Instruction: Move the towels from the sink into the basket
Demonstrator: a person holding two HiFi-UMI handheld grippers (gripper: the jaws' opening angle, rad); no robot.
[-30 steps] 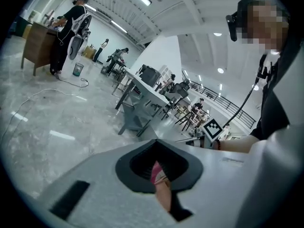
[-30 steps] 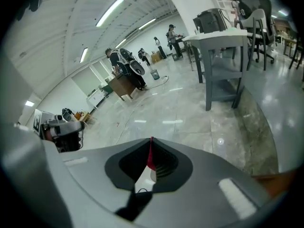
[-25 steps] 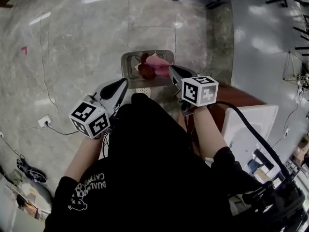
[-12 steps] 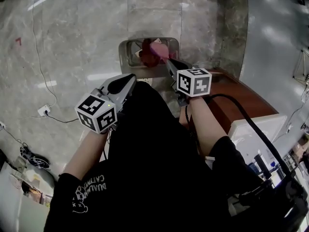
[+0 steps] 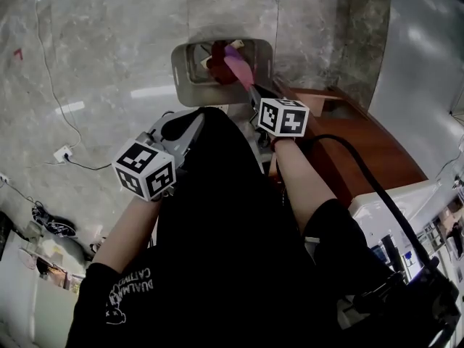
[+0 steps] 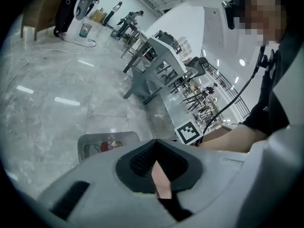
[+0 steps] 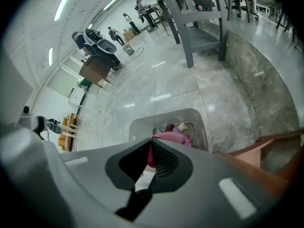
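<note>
Right gripper (image 7: 151,145): pinched tight on the pink towel (image 5: 236,62), pointing down.
Pink towel: hangs just over the basket (image 5: 183,75), above a red towel (image 5: 220,76) inside.
Basket: on the floor (image 5: 109,42), right below.
Do it well: go lower over the middle, then let go, so nothing catches the rim.
Left gripper (image 6: 155,148): closed, seems to hold nothing; keep it aside.

The right gripper (image 5: 251,87) pinches a pink cloth towel (image 5: 237,65) above a grey plastic basket (image 5: 183,78) standing on the grey marble floor (image 5: 109,49). A dark red towel (image 5: 220,75) lies inside. The left gripper (image 5: 190,125) hangs beside the person's black shirt (image 5: 217,230).
</note>
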